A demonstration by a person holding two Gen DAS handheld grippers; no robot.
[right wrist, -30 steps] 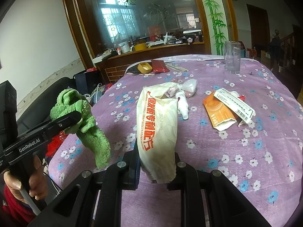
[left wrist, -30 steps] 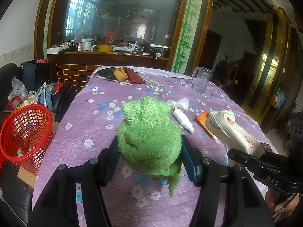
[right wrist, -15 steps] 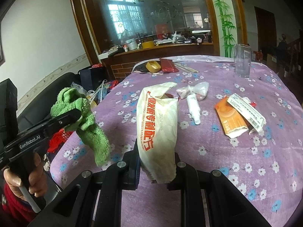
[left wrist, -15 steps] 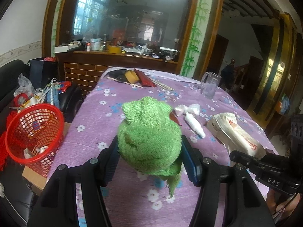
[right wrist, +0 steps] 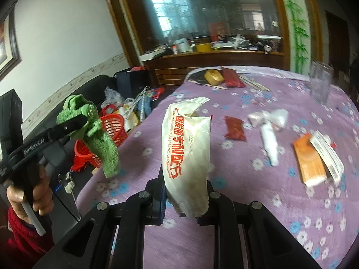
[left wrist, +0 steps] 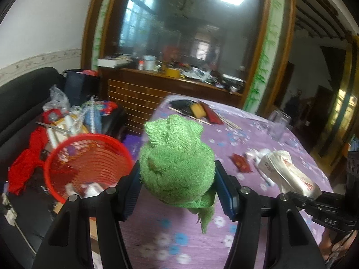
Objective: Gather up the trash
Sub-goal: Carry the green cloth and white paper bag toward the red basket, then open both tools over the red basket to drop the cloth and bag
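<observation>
The left gripper point(left wrist: 178, 186) has its jaws closed on a bunched green cloth point(left wrist: 176, 165), held clear above the near edge of the bench point(left wrist: 157, 235); a loose corner of the cloth hangs below the jaws. The right gripper point(right wrist: 185, 198) has its jaws clamped on the lower end of a white bag with red print point(right wrist: 187, 154), which stands upright above the purple floral cover.

A red basket point(left wrist: 87, 157) sits beside the bench on the left, below bench level, with a few pale scraps inside.

Trash lying on the bench: 1 dark red sachet point(right wrist: 234, 127), 1 white tube point(right wrist: 270, 143) beside crumpled clear plastic point(right wrist: 269, 115), and 1 orange packet point(right wrist: 308, 163) overlapped by a white printed box point(right wrist: 327, 155). A clear glass point(right wrist: 319, 83) stands at the far right, well apart from the trash.
</observation>
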